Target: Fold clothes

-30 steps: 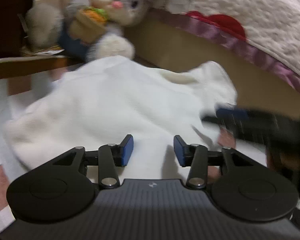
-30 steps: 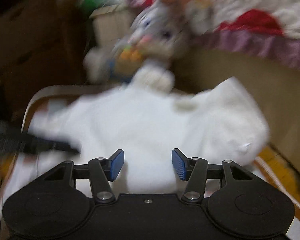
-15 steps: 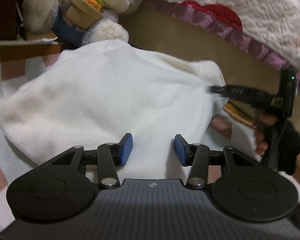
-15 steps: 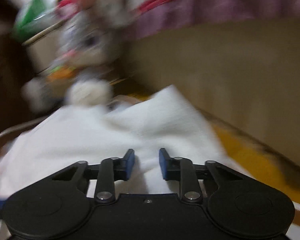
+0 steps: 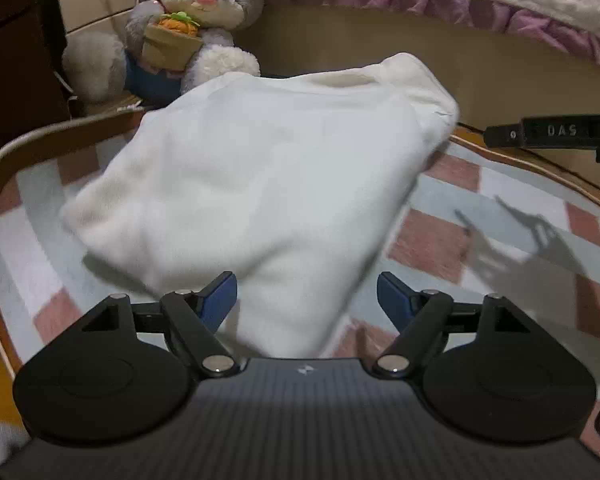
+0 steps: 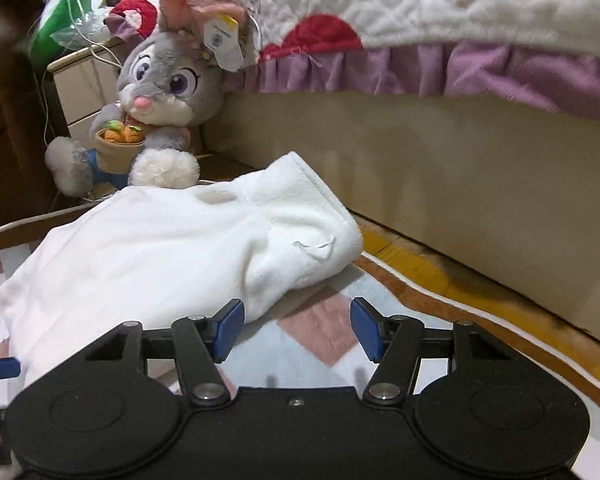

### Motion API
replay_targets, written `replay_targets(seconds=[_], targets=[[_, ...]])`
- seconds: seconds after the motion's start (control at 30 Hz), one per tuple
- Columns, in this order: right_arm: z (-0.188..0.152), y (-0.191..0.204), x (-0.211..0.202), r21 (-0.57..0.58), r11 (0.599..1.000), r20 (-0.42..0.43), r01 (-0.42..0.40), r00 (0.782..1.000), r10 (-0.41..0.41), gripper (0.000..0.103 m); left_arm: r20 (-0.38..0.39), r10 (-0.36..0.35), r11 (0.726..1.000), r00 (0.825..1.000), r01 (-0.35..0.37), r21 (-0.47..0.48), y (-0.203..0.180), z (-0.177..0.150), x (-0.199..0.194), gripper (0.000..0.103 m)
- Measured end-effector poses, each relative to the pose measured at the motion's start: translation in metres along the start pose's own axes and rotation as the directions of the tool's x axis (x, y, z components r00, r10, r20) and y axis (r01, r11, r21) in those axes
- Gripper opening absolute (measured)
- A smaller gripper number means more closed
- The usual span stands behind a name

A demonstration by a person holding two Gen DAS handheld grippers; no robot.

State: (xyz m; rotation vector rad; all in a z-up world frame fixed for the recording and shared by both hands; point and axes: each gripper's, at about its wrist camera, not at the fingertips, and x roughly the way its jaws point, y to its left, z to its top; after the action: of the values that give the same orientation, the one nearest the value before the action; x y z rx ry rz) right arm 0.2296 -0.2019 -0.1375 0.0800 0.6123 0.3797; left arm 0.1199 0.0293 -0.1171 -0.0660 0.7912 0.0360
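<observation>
White fleece garment (image 5: 260,184) lies folded on a checked mat (image 5: 500,216) beside a plush rabbit (image 6: 156,112). Left claw (image 5: 307,300) and right claw (image 6: 297,332) both spread, gripping nothing.

White garment (image 5: 260,184) is lying on pink, pale-blue and white checked rug (image 5: 500,216); grey plush rabbit (image 6: 160,92) is holding orange carrots; blue pads (image 6: 230,330).

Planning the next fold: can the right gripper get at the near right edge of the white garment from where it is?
Probably yes. The right gripper is open, and the white garment edge lies just beyond its left finger, with only bare rug between.
</observation>
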Motion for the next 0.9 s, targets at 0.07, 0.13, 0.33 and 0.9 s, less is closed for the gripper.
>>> replay_targets(seconds=[0.07,0.13,0.33,0.9], targets=[[-0.002,0.005,-0.023,0.022,1.000,0.005,-0.019,1.000,0.019,0.065,-0.018,0.002,1.000,1.000,-0.002,-0.007,-0.001,-0.005,-0.013,0.083],[-0.005,0.012,-0.043,0.035,0.999,0.000,-0.034,0.999,0.034,0.065,-0.019,0.030,0.999,0.999,-0.030,-0.039,0.002,-0.003,-0.030,0.084],[-0.022,0.045,-0.087,-0.001,1.000,-0.069,-0.027,0.997,0.027,0.065,0.007,-0.030,0.996,1.000,0.031,-0.085,0.000,-0.004,-0.070,0.085],[-0.031,0.091,-0.166,-0.089,0.996,-0.123,0.015,0.992,-0.026,0.073,-0.070,-0.005,0.998,0.998,0.000,-0.061,-0.037,-0.011,-0.130,0.097]])
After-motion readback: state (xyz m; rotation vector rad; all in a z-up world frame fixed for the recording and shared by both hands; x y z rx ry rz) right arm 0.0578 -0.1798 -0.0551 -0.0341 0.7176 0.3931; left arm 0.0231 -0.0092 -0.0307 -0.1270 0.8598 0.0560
